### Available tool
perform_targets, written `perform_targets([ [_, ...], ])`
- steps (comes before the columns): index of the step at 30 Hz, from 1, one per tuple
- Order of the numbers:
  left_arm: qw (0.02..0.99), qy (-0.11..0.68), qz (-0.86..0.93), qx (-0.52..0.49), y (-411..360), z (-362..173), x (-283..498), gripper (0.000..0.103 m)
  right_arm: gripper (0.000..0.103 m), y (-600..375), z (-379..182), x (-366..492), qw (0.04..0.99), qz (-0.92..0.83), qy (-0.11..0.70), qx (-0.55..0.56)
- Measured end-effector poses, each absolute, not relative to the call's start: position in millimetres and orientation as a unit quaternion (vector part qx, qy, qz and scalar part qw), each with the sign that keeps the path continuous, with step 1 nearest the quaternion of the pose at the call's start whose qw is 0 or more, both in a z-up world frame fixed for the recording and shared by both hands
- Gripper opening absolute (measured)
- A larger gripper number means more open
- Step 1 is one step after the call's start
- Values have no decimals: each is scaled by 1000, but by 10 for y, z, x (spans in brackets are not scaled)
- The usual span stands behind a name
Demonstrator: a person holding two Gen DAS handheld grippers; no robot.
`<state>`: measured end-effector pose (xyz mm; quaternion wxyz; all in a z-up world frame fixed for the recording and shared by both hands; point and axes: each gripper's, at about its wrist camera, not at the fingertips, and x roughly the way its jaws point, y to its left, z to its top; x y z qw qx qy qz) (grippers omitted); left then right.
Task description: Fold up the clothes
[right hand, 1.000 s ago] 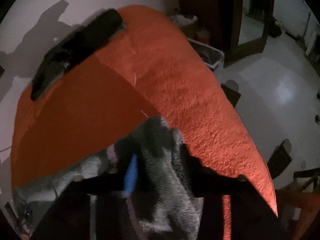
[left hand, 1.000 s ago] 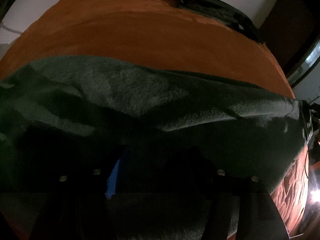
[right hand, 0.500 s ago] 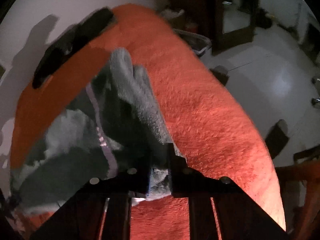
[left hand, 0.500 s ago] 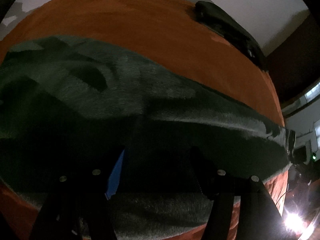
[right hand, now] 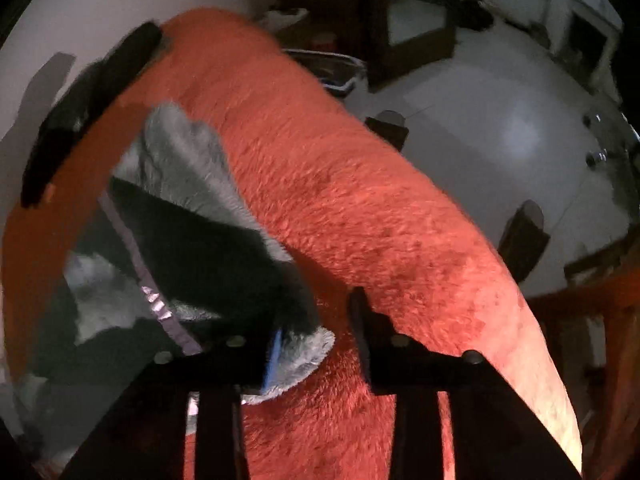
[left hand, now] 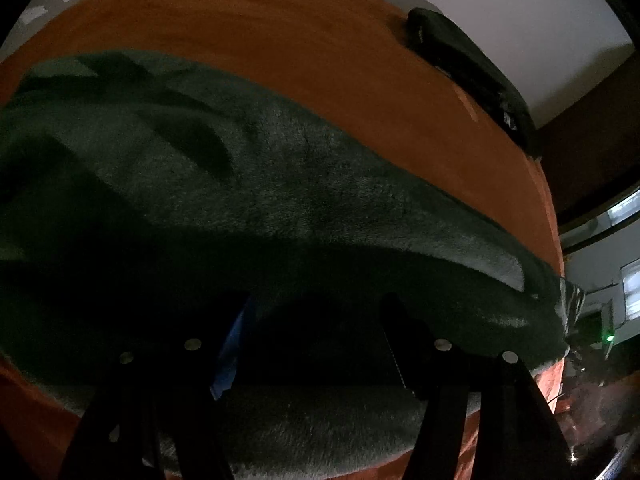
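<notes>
A grey fleece garment (left hand: 280, 208) lies spread across an orange blanket (left hand: 304, 56) that covers the bed. In the left wrist view the fleece fills the lower half of the picture, rumpled in soft folds on the left and running as a long edge down toward the right. The left gripper (left hand: 316, 336) sits low over it with its jaws spread wide; fleece lies in the gap between them, in deep shadow, and whether the fingers touch it cannot be told.

In the right wrist view the same garment (right hand: 180, 168) lies on the left part of the blanket (right hand: 360, 220), folded over on itself so that a dark inner face and a pale trim strip (right hand: 160, 308) show. The right gripper (right hand: 316, 336) has its jaws spread too. A pale corner of the fleece lies just beside its left finger, the one with a blue pad (right hand: 274, 356), while the other finger stands over bare blanket.

A dark folded item (left hand: 468, 68) rests at the far edge of the bed, against the white wall (left hand: 520, 8), well apart from the fleece. Pale floor (right hand: 500, 128) shows to the right of the bed
</notes>
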<state>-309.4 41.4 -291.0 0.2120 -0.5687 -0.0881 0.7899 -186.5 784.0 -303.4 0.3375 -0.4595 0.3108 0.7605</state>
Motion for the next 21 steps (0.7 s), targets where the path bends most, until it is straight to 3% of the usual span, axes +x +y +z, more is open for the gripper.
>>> perform_targets([
  [2,211,-90,790,-568,417,-2911,-3079,66,46,7820,-2882,-1823,346,761,316,-449],
  [5,213,-92,790,-568,433,-2908,-3092,66,47,7661,-2662,-2115,323,785,297,-437],
  [8,217,-95,789,-567,457,-2902,-3125,66,59,7502,-2441,-2406,300,808,278,-424],
  [11,226,-95,789,-564,494,-2868,-3142,66,59,7338,-2229,-2698,275,829,261,-412],
  [18,246,-48,811,-529,654,-2687,-3161,66,59,6670,-2298,-3147,189,853,222,-432],
  [21,236,-68,818,-520,541,-2603,-3219,66,51,6381,-2329,-3324,154,862,198,-440],
])
